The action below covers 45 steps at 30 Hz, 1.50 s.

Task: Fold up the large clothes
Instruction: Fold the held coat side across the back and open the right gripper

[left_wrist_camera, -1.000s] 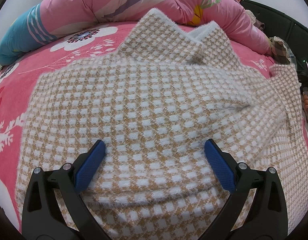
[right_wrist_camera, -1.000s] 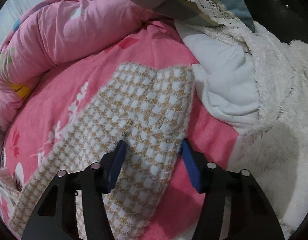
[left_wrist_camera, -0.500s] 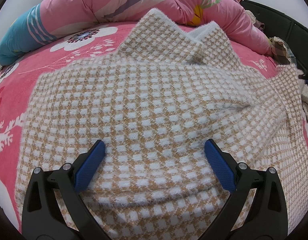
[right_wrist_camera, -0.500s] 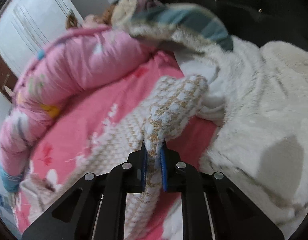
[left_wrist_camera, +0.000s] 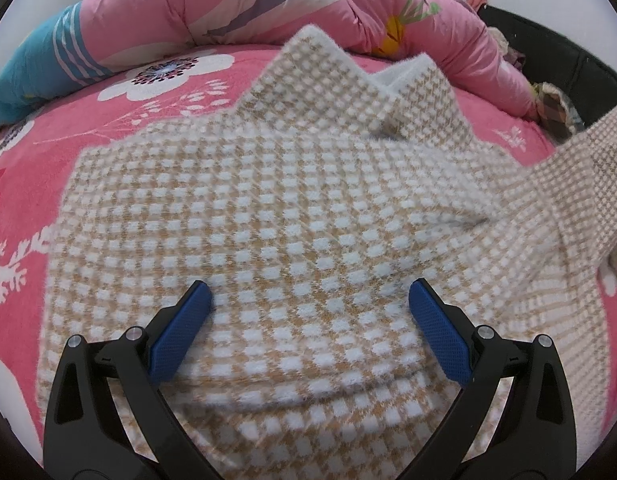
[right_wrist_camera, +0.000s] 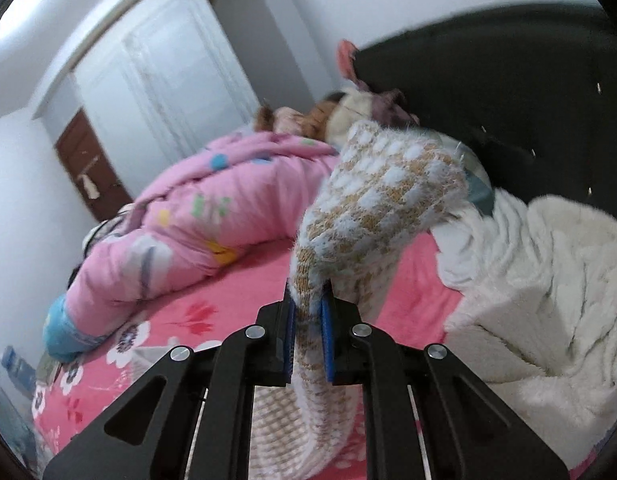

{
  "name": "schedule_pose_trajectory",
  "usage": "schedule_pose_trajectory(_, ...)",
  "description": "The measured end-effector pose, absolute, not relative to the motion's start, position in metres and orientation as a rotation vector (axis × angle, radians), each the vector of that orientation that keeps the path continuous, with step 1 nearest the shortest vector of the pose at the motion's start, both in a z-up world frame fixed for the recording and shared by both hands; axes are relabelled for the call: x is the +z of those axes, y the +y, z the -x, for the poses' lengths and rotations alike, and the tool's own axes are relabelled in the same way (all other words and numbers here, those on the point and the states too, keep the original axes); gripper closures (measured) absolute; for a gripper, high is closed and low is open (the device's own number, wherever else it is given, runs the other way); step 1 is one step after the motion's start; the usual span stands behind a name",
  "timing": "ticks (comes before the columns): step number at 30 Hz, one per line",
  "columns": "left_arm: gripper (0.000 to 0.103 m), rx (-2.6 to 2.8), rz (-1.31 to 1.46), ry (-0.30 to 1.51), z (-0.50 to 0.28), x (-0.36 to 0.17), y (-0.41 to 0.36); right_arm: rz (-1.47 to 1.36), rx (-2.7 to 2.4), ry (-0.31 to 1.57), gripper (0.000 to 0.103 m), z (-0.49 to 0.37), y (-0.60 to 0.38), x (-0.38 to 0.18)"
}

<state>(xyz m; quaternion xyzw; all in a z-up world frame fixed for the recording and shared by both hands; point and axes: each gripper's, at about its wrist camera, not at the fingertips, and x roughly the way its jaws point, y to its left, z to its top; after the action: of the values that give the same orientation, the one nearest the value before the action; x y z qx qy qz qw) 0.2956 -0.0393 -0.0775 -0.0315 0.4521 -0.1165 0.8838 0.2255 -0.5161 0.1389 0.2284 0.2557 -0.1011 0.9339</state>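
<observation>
While our left gripper (left_wrist_camera: 308,316) hovers with its blue fingers (left_wrist_camera: 180,336) spread wide apart over the checked sweater (left_wrist_camera: 268,208), our right gripper (right_wrist_camera: 308,328) has its fingers clenched on the sweater's sleeve (right_wrist_camera: 372,208) — lifted clear of the bed (right_wrist_camera: 244,292). The sweater body lies flat on the pink floral bedspread (left_wrist_camera: 28,168), the raised sleeve trailing off toward 3 o'clock in the left view. A pink quilt (left_wrist_camera: 236,4) is bunched at 12 o'clock — a white fleecy blanket (right_wrist_camera: 548,280) sits at 3 o'clock in the right view.
</observation>
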Motion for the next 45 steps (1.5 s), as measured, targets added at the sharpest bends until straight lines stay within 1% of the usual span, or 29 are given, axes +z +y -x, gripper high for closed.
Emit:
schedule_pose_trajectory(7,0.007,-0.197,0.083,0.883,-0.285,-0.05,-0.001,-0.374,-0.126,0.486,0.092,-0.216,-0.449,0.162)
schedule_pose_trajectory(13,0.007,-0.173,0.093,0.901,-0.271,-0.058,0.028,-0.32,-0.039,0.489,0.092,-0.216,-0.383,0.163)
schedule_pose_trajectory(19,0.007,-0.193,0.097,0.895,-0.256,-0.067,0.038,-0.296,0.052,0.526,0.092,-0.216,-0.324,0.154)
schedule_pose_trajectory(25,0.007,-0.223,0.093,0.874,-0.248,-0.069,0.042,-0.231,0.16,0.62,0.092,-0.222,-0.25,0.116)
schedule_pose_trajectory(30,0.007,-0.239,0.091,0.864,-0.242,-0.071,0.044,-0.166,0.232,0.78,0.092,-0.232,-0.187,0.053)
schedule_pose_trajectory(36,0.007,-0.252,0.087,0.86,-0.241,-0.073,0.044,-0.148,0.281,1.004,0.091,-0.243,-0.152,-0.022)
schedule_pose_trajectory(39,0.007,-0.258,0.084,0.859,-0.239,-0.074,0.046,-0.173,0.284,1.047,0.091,-0.242,-0.154,-0.037)
schedule_pose_trajectory(45,0.007,-0.26,0.075,0.858,-0.24,-0.075,0.045,-0.193,0.308,1.07,0.09,-0.242,-0.161,-0.039)
